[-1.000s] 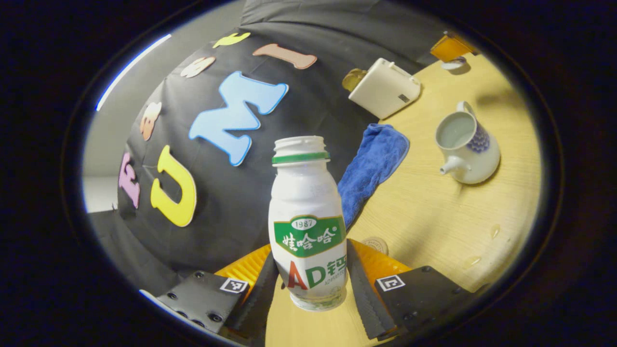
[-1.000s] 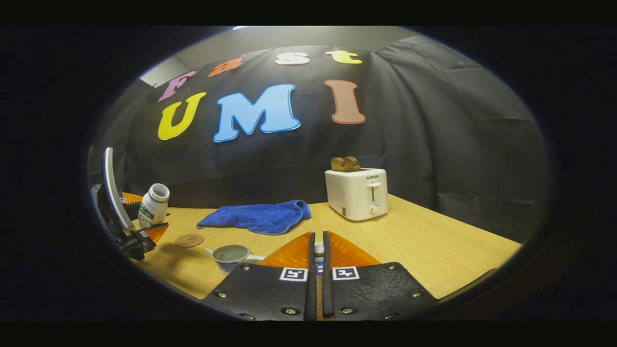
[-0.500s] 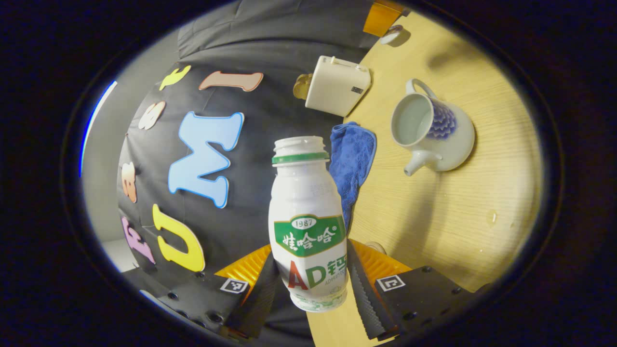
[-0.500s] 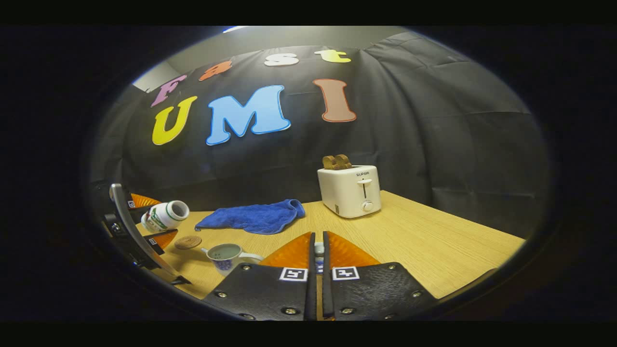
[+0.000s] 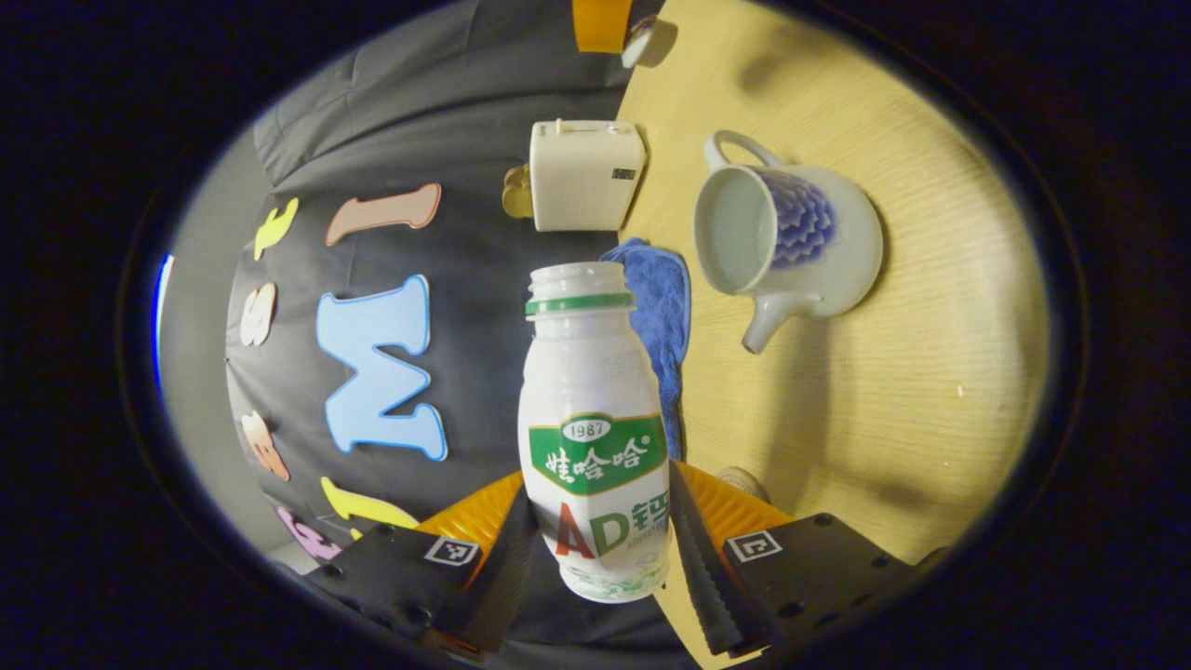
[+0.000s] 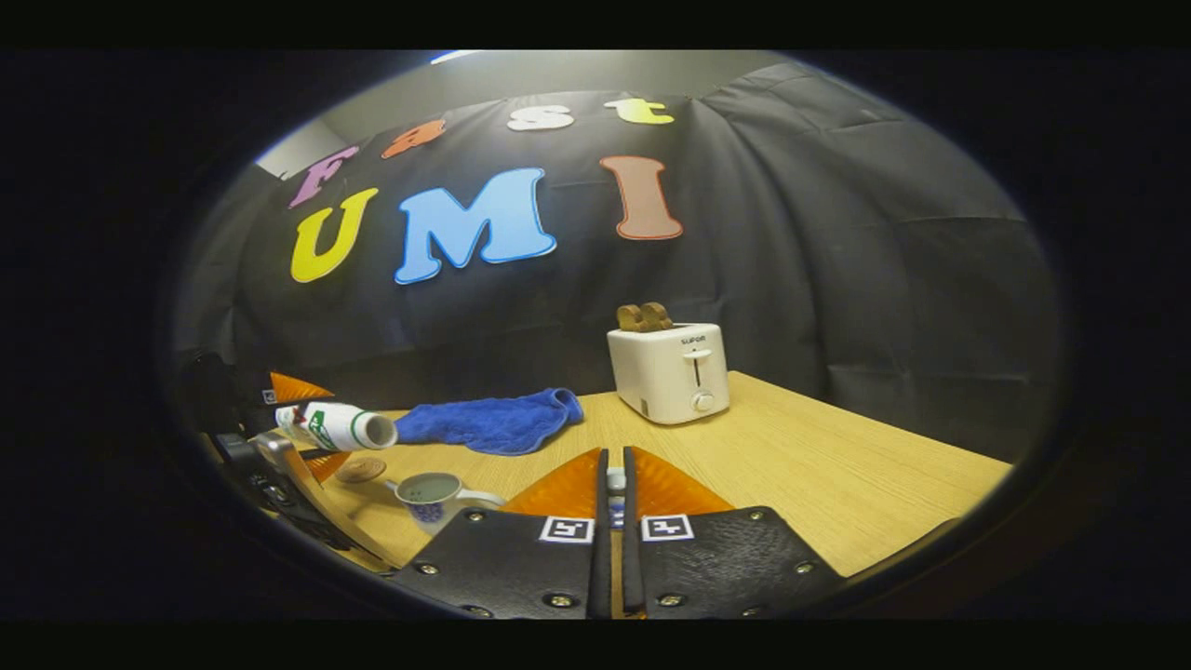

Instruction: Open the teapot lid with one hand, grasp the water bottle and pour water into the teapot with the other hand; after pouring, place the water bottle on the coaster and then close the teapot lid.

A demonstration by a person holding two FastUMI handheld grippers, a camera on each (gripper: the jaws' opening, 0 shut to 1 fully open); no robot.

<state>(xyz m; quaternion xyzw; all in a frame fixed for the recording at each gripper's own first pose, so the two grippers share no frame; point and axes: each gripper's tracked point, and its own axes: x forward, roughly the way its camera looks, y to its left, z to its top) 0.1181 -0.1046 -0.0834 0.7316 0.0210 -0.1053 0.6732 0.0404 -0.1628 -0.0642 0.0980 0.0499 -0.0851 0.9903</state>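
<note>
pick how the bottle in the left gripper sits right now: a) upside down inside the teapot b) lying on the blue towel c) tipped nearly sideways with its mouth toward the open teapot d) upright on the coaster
c: in the right gripper view the bottle lies nearly level in the left gripper, mouth toward the open teapot.

A black cloth wall [image 6: 837, 279] backs a light wooden table [image 6: 837, 484] under dim light.

I see the capless white plastic water bottle with green label [image 5: 594, 437] tipped near horizontal, mouth above the open white-and-blue ceramic teapot [image 5: 791, 244] on the worktop [image 5: 893, 409]; the round brown coaster [image 6: 361, 468] lies just beside the teapot.
</note>
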